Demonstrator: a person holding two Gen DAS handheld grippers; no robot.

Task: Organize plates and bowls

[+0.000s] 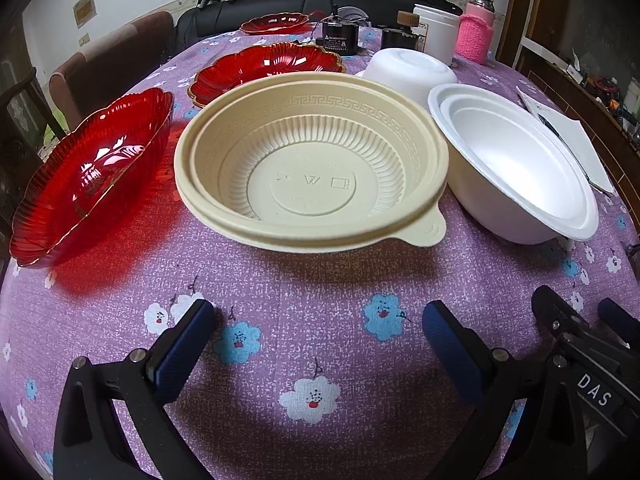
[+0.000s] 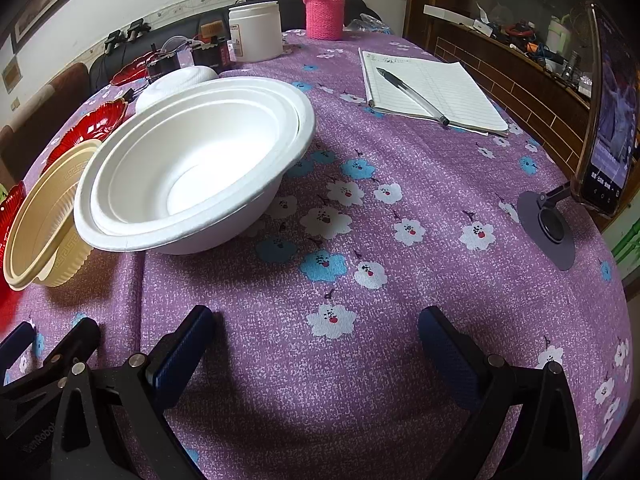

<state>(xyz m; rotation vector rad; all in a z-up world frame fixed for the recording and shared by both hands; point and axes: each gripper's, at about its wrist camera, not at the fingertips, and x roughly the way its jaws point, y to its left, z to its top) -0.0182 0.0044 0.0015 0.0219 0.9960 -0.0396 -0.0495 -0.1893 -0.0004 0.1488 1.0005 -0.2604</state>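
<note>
A beige plastic bowl [image 1: 312, 160] [image 2: 44, 216], seemingly two nested, sits mid-table ahead of my left gripper [image 1: 316, 320], which is open and empty over the cloth. White foam bowls [image 1: 516, 160] [image 2: 192, 164] stand nested to its right, ahead and left of my right gripper [image 2: 316, 324], also open and empty. Another white bowl [image 1: 412, 68] [image 2: 176, 80] lies upside down behind them. A red scalloped plate [image 1: 88, 176] tilts at the left; two more red plates [image 1: 268, 68] [image 1: 276, 24] lie farther back. The right gripper's body shows at the left view's lower right.
The table wears a purple flowered cloth [image 2: 400, 280]. A notepad with a pen [image 2: 428, 88] lies at the right, a phone on a stand [image 2: 608, 120] near the right edge. A white jar [image 2: 256, 32], a pink-sleeved bottle [image 2: 324, 12] and small devices crowd the back. Chairs stand at the left.
</note>
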